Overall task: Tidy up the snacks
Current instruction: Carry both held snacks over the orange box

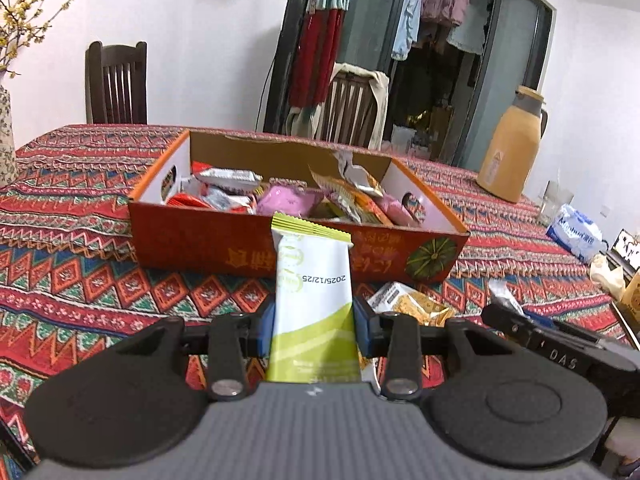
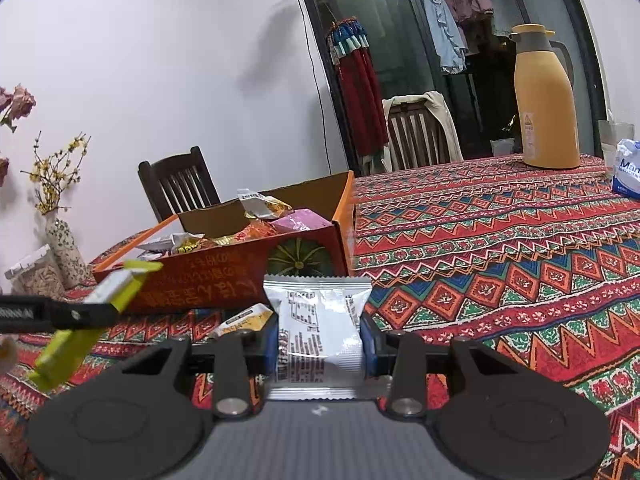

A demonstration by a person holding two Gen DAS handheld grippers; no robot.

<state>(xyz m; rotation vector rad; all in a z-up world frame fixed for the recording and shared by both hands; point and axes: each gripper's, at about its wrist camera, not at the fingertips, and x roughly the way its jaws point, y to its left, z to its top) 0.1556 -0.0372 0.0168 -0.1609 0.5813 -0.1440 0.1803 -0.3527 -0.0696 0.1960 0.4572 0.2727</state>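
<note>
Here the counter [image 1: 80, 208] fills the lower frame, and the orange box [image 1: 248, 248] of snacks sits at centre in the left wrist view, already well stocked. Both grippers are loaded: the left gripper [image 1: 314, 328] has its fingers clamped on a green and white packet [image 1: 312, 280], the right gripper [image 2: 320, 340] on a silver packet [image 2: 316, 316]. One yellow packet [image 1: 420, 306] lies below the box. Carrying looks underway; next, each packet needs lifting over the near wall before release.
</note>
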